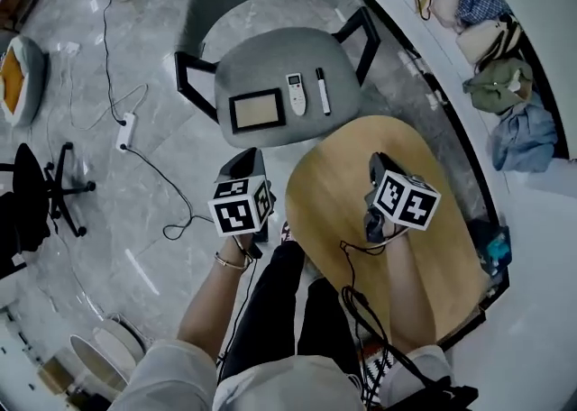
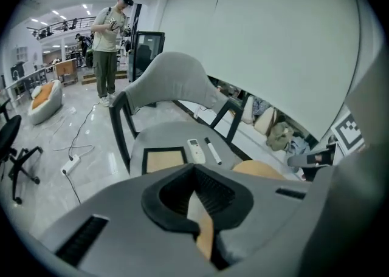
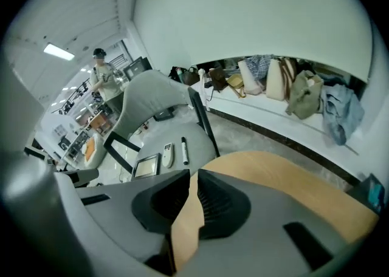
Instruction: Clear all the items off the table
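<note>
Both claws hover empty. The left claw [image 1: 243, 160] is pinched shut; the right claw [image 1: 377, 162], over the bare worktop [image 1: 433, 256], shows a narrow slit. Ahead of them, on the chair [image 1: 261, 62], lie a frame [image 1: 257, 111], a remote [image 1: 296, 93] and a marker [image 1: 322, 91]. The remote and marker lie lengthwise away from the claws, the marker's dark end farthest.
</note>
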